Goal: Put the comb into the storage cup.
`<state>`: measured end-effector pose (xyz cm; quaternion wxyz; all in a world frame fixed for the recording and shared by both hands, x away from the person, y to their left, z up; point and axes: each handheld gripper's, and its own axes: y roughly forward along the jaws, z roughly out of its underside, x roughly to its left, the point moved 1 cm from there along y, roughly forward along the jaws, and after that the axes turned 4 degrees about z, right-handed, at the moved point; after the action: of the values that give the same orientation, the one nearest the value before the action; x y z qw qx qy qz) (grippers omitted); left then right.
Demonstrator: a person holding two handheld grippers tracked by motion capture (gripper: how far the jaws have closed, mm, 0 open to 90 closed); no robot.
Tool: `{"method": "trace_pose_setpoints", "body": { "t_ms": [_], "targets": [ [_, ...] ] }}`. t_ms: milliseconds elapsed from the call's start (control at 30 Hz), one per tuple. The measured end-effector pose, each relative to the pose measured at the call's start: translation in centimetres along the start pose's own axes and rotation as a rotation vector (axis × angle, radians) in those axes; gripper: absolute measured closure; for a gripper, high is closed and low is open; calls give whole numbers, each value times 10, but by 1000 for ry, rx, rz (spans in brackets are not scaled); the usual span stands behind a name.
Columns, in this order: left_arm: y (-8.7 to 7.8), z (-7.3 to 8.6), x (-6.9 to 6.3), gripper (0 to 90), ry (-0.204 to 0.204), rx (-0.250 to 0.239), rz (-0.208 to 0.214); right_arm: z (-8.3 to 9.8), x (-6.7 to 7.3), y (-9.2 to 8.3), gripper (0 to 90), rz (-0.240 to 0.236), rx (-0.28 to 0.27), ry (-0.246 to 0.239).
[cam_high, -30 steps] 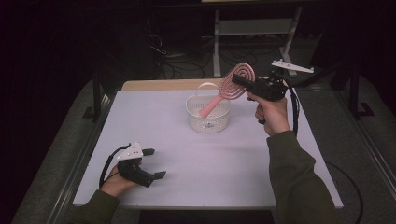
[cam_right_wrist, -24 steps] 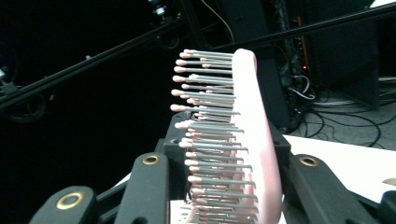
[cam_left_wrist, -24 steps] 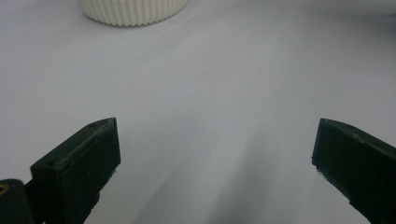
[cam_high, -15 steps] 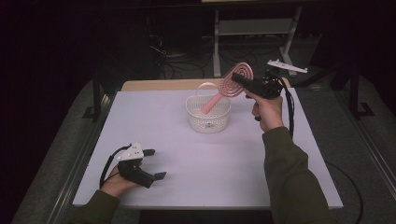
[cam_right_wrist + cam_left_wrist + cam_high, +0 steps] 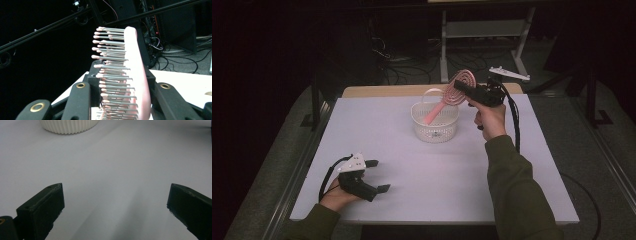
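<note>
A pink round hairbrush (image 5: 455, 90) hangs tilted over a white plastic basket (image 5: 435, 128) at the middle of the table's far half. Its handle slants down-left and its tip lies over the basket's opening. My right gripper (image 5: 468, 88) is shut on the brush head, up right of the basket. In the right gripper view the brush (image 5: 136, 75) stands edge-on between the jaws of the right gripper (image 5: 122, 75), bristles to the left. My left gripper (image 5: 376, 176) rests on the table at the near left, open and holding nothing. The left gripper (image 5: 115, 210) faces the basket's ribbed base (image 5: 68, 126).
The white table top (image 5: 422, 175) ends at a wooden strip (image 5: 382, 91) on the far side. Metal rails run along its left and right edges. Cables and a stand's legs (image 5: 484, 30) lie on the dark floor beyond.
My right gripper has carried the brush a little left and down, closer over the basket. The left gripper has stayed where it was.
</note>
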<state>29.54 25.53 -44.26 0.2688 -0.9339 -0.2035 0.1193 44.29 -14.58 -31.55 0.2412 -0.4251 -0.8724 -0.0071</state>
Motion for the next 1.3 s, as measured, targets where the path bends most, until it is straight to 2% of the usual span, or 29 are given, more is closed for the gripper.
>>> {"method": "trace_pose_setpoints", "body": {
  "t_ms": [467,1133,1300],
  "targets": [
    [0,0,0,11,-2,-4,2,14,1,18,630,10,27,11],
    [1,0,0,12,0,1,7,35,-5,32,630,42,52,35],
    [1,0,0,12,0,2,9,38,-5,35,630,53,61,28]
  ]
}}
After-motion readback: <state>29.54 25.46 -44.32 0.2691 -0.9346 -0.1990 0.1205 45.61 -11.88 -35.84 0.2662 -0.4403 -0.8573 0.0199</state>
